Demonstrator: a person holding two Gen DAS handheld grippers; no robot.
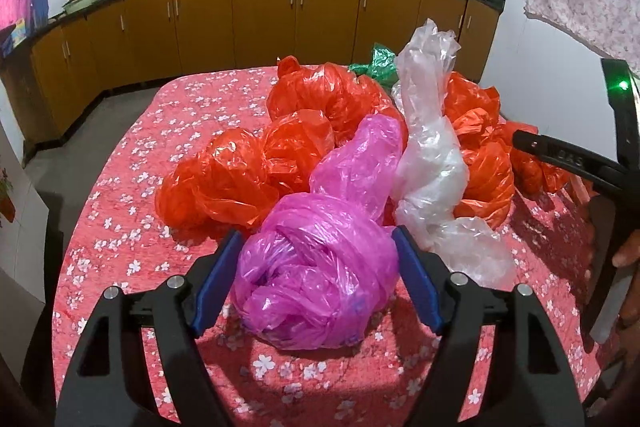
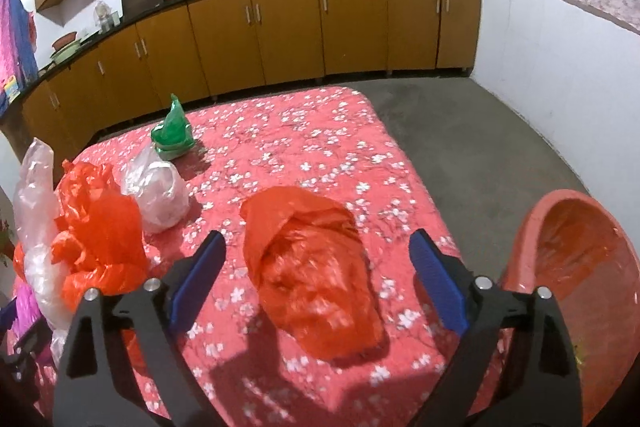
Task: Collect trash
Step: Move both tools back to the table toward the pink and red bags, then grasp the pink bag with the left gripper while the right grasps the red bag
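In the left wrist view a crumpled pink plastic bag [image 1: 320, 267] lies on the red floral tablecloth [image 1: 132, 227] between the blue pads of my open left gripper [image 1: 318, 243], which flank it. Behind it lie red bags [image 1: 240, 175], a clear bag [image 1: 432, 147] and a green bag [image 1: 376, 63]. In the right wrist view a crumpled red bag [image 2: 316, 275] lies between the pads of my open right gripper [image 2: 318, 247], apart from both. The right gripper also shows at the left wrist view's right edge [image 1: 560, 155].
A red plastic basin [image 2: 576, 267] stands at the table's right edge. More red [image 2: 96, 227], clear [image 2: 160, 187] and green [image 2: 172, 131] bags lie at the left in the right wrist view. Yellow kitchen cabinets [image 2: 288, 27] run along the far wall, with grey floor between.
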